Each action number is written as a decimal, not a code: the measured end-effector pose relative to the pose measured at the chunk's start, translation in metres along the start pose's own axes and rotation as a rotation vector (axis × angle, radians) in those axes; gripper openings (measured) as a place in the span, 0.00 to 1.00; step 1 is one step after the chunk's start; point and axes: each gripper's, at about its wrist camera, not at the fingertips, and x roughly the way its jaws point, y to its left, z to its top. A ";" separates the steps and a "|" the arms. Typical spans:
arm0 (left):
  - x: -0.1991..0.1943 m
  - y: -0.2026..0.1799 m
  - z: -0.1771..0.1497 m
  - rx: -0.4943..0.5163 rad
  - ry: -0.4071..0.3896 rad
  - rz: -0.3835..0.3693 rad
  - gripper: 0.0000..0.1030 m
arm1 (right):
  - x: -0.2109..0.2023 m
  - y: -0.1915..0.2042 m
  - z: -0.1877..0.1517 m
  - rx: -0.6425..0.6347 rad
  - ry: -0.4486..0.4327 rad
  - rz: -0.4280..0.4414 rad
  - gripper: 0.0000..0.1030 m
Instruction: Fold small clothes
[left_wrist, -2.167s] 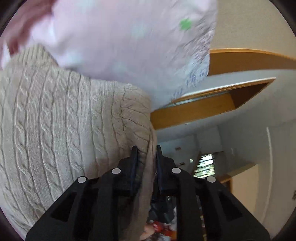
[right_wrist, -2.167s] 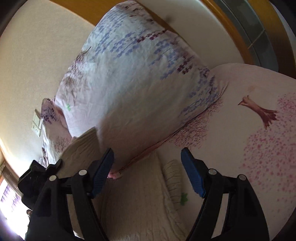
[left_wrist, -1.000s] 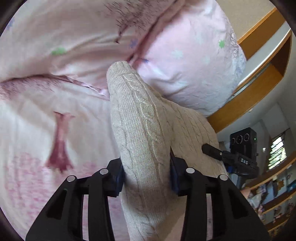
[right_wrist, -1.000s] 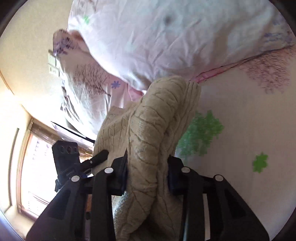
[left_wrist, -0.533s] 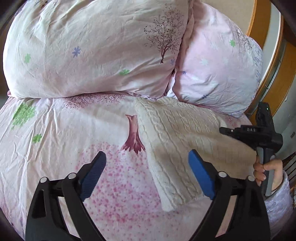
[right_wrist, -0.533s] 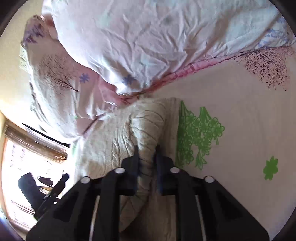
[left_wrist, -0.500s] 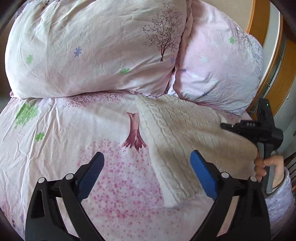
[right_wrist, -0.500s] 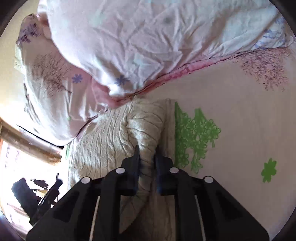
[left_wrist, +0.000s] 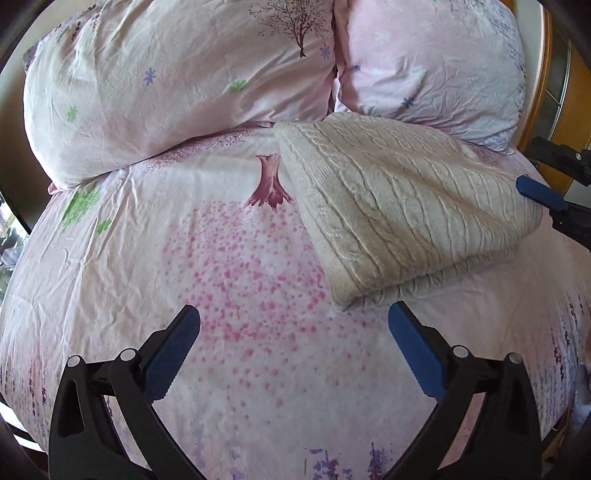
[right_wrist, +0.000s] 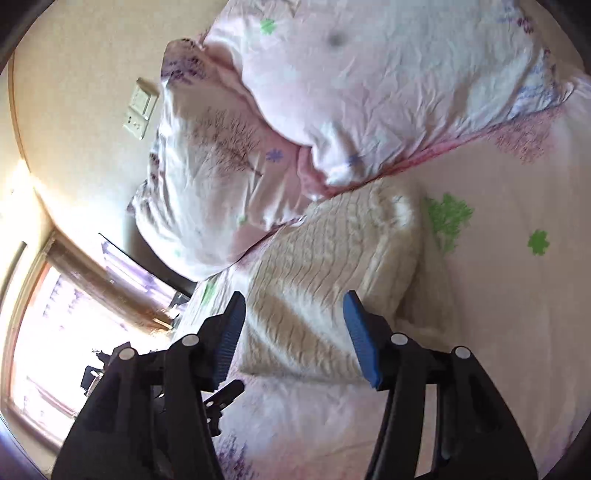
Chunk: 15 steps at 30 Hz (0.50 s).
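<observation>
A cream cable-knit sweater (left_wrist: 402, 199) lies folded on the pink patterned bedsheet (left_wrist: 240, 295), its far edge against the pillows. My left gripper (left_wrist: 293, 325) is open and empty, hovering over the sheet just in front of the sweater's near corner. My right gripper (right_wrist: 293, 310) is open and empty, its jaws spread just above the sweater (right_wrist: 325, 273); it also shows at the right edge of the left wrist view (left_wrist: 546, 188), beside the sweater's right end.
Two large pink floral pillows (left_wrist: 177, 81) (left_wrist: 428, 62) stand along the head of the bed. A wooden door frame (left_wrist: 554, 122) is at the far right. A wall switch plate (right_wrist: 140, 109) and a bright window (right_wrist: 40, 332) show in the right wrist view.
Both grippers let go of the sweater and opened: the left about half a second ago, the right just now. The sweater now lies folded on the bed, and both grippers have backed off.
</observation>
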 end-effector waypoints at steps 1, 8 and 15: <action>0.002 -0.002 -0.001 0.001 0.006 -0.001 0.99 | 0.013 0.000 0.002 0.008 0.010 -0.062 0.54; 0.018 -0.002 -0.008 -0.040 0.080 -0.023 0.99 | 0.012 0.002 -0.005 0.006 0.006 -0.284 0.57; 0.022 -0.011 -0.019 -0.052 0.068 0.016 0.99 | 0.003 0.043 -0.068 -0.260 -0.047 -0.612 0.98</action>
